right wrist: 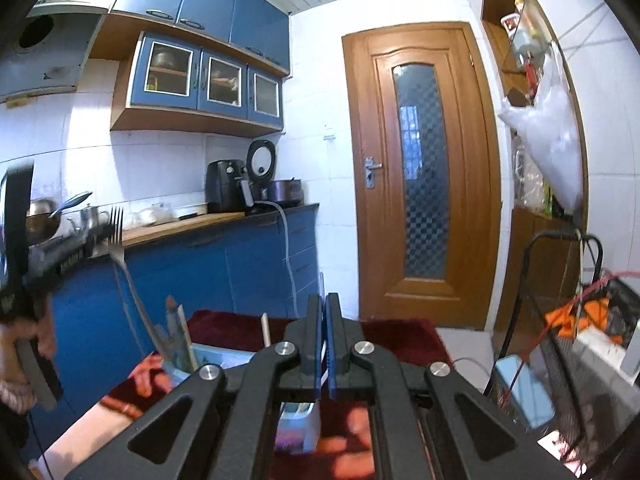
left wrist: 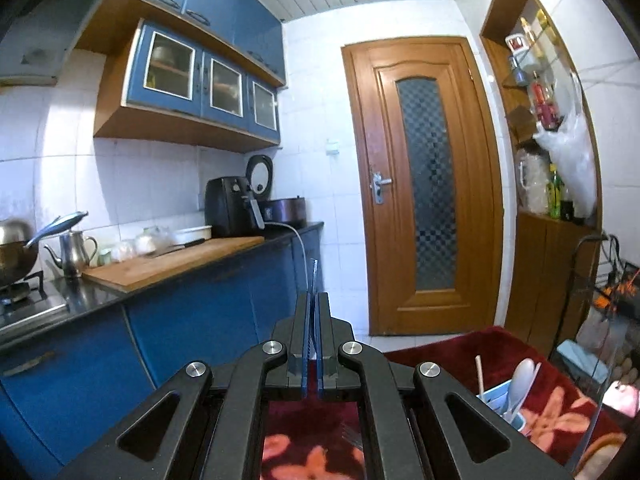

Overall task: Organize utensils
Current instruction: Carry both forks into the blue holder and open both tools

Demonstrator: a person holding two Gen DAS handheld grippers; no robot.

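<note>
A light-blue utensil holder (left wrist: 505, 402) stands upright on a dark red cloth with orange flowers (left wrist: 560, 412). In the left wrist view a white spoon (left wrist: 523, 378) rises from it bowl-up, leaning slightly, and a pale chopstick (left wrist: 479, 374) stands near-vertical just beside it. In the right wrist view a metal fork (right wrist: 120, 248) stands tines-up, well above the holder's rim (right wrist: 216, 354), its handle slanting down toward the holder; thin sticks (right wrist: 180, 336) lean inside the holder, blurred, and another pale stick (right wrist: 266, 330) stands upright further right

Utensil holder (left wrist: 506, 400) on table (left wrist: 460, 350), counter (left wrist: 168, 264) left, door (left wrist: 424, 184) behind.
</note>
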